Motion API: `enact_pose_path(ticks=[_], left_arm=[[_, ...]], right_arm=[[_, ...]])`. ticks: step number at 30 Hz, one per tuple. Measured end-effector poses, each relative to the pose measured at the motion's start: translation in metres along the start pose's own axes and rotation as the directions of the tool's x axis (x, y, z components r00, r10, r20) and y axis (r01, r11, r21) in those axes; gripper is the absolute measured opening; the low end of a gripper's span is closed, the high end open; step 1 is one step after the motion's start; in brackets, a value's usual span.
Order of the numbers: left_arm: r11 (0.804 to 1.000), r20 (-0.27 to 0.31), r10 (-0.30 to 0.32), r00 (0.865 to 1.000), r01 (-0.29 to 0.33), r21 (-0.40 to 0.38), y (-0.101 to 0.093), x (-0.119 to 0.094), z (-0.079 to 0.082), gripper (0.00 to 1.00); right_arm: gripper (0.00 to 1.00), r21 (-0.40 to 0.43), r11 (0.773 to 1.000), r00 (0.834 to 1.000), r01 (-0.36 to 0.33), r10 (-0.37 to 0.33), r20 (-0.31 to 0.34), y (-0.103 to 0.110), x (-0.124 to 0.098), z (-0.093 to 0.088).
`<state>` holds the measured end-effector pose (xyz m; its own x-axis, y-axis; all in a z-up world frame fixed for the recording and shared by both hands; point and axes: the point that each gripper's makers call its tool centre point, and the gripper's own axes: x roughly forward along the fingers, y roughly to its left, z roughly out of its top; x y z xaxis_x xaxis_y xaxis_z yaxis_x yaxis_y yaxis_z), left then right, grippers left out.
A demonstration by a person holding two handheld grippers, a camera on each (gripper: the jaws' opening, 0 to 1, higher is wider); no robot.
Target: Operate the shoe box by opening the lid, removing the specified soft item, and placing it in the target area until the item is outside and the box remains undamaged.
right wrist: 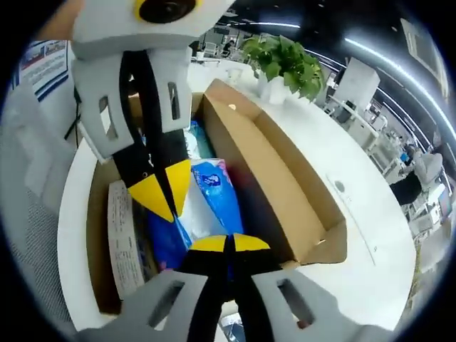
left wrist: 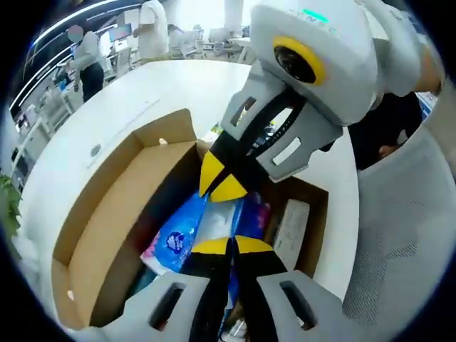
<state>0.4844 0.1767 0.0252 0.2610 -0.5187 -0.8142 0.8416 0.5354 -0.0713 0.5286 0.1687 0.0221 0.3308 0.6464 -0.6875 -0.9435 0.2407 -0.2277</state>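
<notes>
1. Two tools meet over the open shoe box (left wrist: 107,235). In the left gripper view the left tool (left wrist: 230,246) rises from the bottom centre, and the right tool (left wrist: 222,178) comes down from the upper right.
2. Done so far, judging by how things lie: the lid (right wrist: 285,171) is open and lies flat on the white desk (right wrist: 356,178), right of centre in the right gripper view. The cardboard looks whole, with no tear or crush that I can make out.
3. The soft item, a blue tissue pack (right wrist: 217,196), lies inside the box at the centre of the right gripper view. It has not been lifted out.
4. The left tool's yellow tips look pressed together above the pack. Whether they pinch its wrapper I cannot tell, because the tips hide the contact.
5. The right tool (right wrist: 230,244) likewise shows its tips nearly closed at the bottom centre of its own view, with the pack's near end just beyond them. A grasp cannot be confirmed.
6. Other contents sit beside the pack: a white printed carton (right wrist: 125,242) at lower left of the right gripper view, and darker packets under the tools.
7. Left to do, as I judge it: secure the pack, lift it clear of the box walls, and set it on the desk outside.
</notes>
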Motion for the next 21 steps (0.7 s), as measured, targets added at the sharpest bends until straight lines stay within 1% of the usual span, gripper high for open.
enact_pose_path(ticks=[3, 8, 10, 15, 21], left_arm=[[1.0, 0.003, 0.005, 1.0, -0.005, 0.001, 0.0, -0.006, 0.0, 0.0], [0.999, -0.001, 0.022, 1.0, -0.022, 0.031, 0.001, -0.016, 0.0, 0.0], [0.999, 0.003, 0.026, 1.0, -0.026, 0.03, 0.002, -0.02, 0.0, 0.0], [0.998, 0.023, 0.05, 0.998, -0.05, 0.028, 0.007, -0.032, 0.002, 0.0], [0.997, 0.068, 0.076, 0.995, -0.077, 0.022, 0.009, -0.051, 0.009, 0.0]], right_arm=[[0.0, -0.013, 1.0, 1.0, 0.005, -0.005, 0.018, -0.002, -0.003, 0.005], [0.0, -0.009, 1.0, 1.0, 0.003, -0.002, 0.031, -0.002, -0.004, 0.012], [0.0, -0.003, 1.0, 0.999, 0.002, -0.002, 0.04, -0.002, -0.006, 0.016], [0.0, -0.015, 1.0, 0.998, 0.009, -0.008, 0.063, -0.003, -0.009, 0.031], [0.0, -0.016, 1.0, 0.995, 0.017, -0.016, 0.1, -0.008, -0.017, 0.052]])
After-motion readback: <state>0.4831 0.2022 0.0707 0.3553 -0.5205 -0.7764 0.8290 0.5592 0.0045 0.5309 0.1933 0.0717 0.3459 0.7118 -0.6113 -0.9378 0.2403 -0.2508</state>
